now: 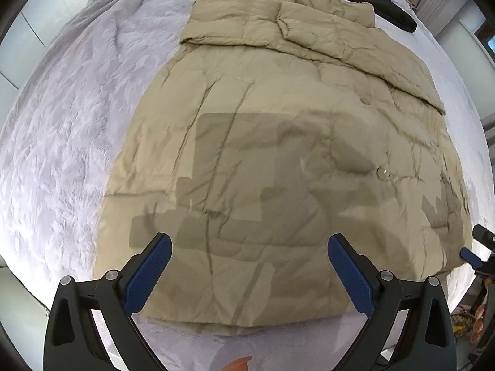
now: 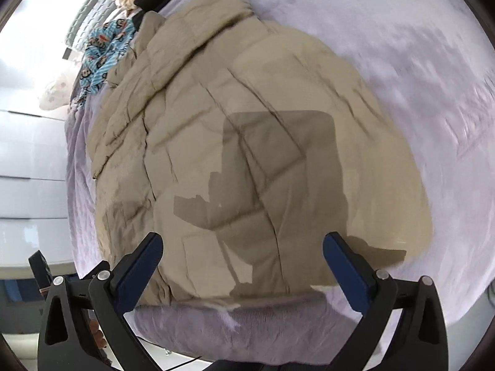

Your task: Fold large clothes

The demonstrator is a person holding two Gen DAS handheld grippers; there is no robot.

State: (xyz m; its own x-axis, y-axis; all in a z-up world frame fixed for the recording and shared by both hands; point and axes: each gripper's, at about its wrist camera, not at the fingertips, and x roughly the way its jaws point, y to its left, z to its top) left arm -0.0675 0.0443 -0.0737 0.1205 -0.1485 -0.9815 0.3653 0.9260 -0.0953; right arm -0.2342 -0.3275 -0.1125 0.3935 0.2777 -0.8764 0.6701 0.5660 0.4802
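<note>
The puffy coat [image 1: 278, 142] is tan all over, and the fuzzy blanket [image 1: 71, 130] under it is pale purple. Both grippers [image 1: 249, 241] [image 2: 243, 239] are black with blue pads. The cloth [image 2: 105, 52] is light blue with cartoon monkey faces, and the garment [image 1: 365, 0] is black.

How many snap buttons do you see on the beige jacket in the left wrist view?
2. Both are on the right half of the beige jacket: upper snap nearer the folded sleeves, lower snap nearer the hem. More may be hidden under the folds.
</note>
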